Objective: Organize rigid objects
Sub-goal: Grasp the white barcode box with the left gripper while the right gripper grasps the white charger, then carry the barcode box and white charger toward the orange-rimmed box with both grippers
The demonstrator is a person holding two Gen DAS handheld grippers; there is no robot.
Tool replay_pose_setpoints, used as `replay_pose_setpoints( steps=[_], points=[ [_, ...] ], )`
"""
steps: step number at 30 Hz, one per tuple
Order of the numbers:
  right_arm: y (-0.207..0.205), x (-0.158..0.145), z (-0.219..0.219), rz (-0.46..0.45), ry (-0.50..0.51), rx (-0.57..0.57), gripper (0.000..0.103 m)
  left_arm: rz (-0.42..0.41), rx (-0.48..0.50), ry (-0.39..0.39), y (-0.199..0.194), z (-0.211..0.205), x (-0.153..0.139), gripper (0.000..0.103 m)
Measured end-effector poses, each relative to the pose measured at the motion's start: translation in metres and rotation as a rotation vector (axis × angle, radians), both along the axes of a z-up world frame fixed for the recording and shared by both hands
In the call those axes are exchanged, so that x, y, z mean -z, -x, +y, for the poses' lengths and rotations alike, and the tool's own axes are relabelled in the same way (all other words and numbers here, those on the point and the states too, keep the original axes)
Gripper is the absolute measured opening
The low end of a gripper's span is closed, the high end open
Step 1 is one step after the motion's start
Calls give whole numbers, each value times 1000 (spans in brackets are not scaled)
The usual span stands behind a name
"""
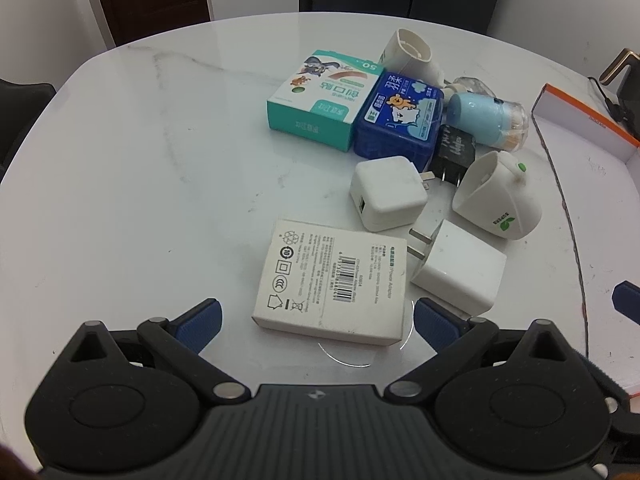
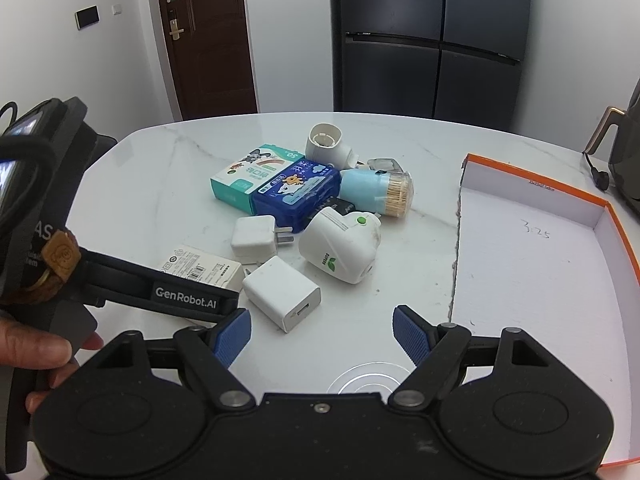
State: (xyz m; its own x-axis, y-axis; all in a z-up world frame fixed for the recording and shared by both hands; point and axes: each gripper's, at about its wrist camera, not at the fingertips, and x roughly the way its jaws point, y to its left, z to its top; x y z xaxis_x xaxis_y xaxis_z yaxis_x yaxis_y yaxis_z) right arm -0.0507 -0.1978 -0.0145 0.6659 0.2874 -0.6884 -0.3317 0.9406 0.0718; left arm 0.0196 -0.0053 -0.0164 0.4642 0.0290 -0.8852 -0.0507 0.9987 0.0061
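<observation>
**Two open grippers over a cluster of small rigid objects on a marble counter**

The white marble counter [image 1: 140, 160] carries a loose cluster of objects toward its right half. Left gripper [image 1: 318, 322]: jaws apart, holding nothing, hovering low over the near edge with a flat white adapter box [image 1: 332, 280] lying label-up between its blue pads [image 1: 200, 322]; no contact is visible. Just right of the box lies a white plug charger [image 1: 460, 268], prongs pointing at the box. Behind it sits a white USB charger cube [image 1: 386, 194], and to the right a white plug-in device with a green leaf mark [image 1: 498, 200], tipped on its side. Farther back, a teal plaster box [image 1: 326, 98] and a blue printed case [image 1: 400, 120] lie side by side, touching. A black plug adapter [image 1: 456, 152] is wedged between the blue case and the leaf-marked device. A toothpick holder with a light-blue cap [image 1: 486, 120] lies on its side behind them, and a white cylindrical plug fitting [image 1: 412, 54] stands at the far end of the cluster. Right gripper [image 2: 322, 330]: jaws apart and empty, above bare counter near the front edge. An orange-rimmed cardboard box lid [image 2: 532, 280], white inside and empty, rests along the right edge of the counter, apart from the cluster. A hand [image 2: 36, 356] holding the left gripper's handle shows at the left of the right wrist view.
</observation>
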Motion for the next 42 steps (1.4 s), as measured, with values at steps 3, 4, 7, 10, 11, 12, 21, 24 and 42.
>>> replay_pose_setpoints(
  steps=[3,4,7,10,11,12,21,24,42],
  points=[
    [-1,0,1,1,1,0,92,3,-5,12,-2,1,1,103],
    [-2,1,1,1,0,0,92,4,-5,14,-2,1,1,103],
    [-4,3,3,3,5,-6,92,-2,-6,22,-4,2,3,103],
    [-7,6,5,7,12,-14,92,-7,-5,32,-7,4,6,103],
    [-8,6,5,10,13,-18,92,-12,-4,39,-9,5,8,100],
    [-10,8,6,13,13,-26,92,-4,-5,45,-10,7,9,97],
    [-39,25,23,35,44,-153,92,-32,2,93,-7,25,6,80],
    [-50,32,32,54,49,-215,91,-59,-4,76,-3,30,0,79],
    [-57,35,36,130,12,-187,72,-75,-53,85,17,26,-14,79]
  ],
)
